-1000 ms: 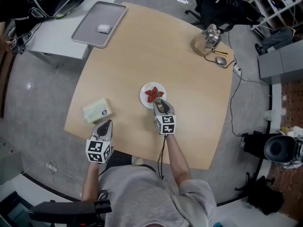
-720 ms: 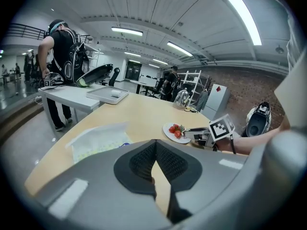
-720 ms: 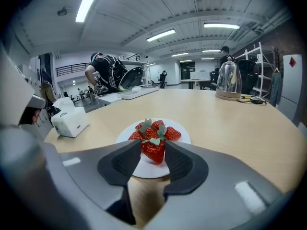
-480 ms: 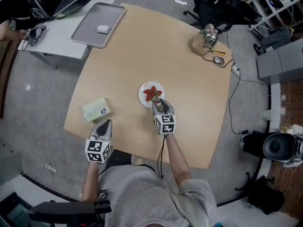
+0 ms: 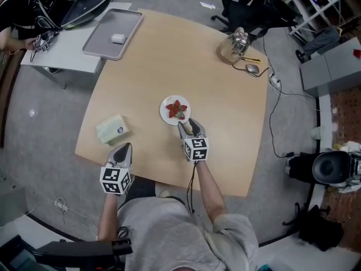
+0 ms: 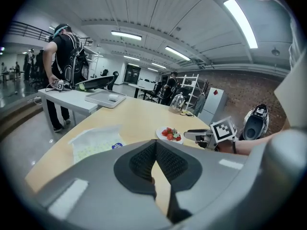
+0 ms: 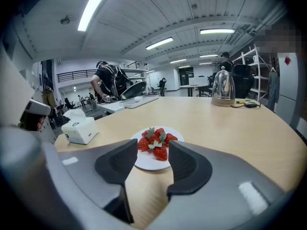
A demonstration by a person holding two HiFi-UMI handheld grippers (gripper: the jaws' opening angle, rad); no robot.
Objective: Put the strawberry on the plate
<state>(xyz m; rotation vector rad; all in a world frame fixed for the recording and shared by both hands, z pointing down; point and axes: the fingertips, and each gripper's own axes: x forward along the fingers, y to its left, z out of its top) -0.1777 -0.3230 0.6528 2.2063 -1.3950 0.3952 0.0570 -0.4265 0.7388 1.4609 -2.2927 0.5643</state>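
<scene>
The red strawberries with green leafy caps (image 5: 176, 109) lie in a small cluster on the round white plate (image 5: 165, 116), which sits near the middle of the light wooden table (image 5: 225, 106). Just beside the plate's near rim, the right gripper (image 5: 189, 124) points at the fruit. Its jaws are opening, wide apart, with nothing between the pads and the berries lying beyond the tips. Off to the left, near the table's edge, the left gripper (image 5: 125, 148) hovers with its jaws closed together on nothing, close to a pale green tissue pack (image 5: 110, 130). A glass kettle (image 5: 234, 44) stands at the far corner.
</scene>
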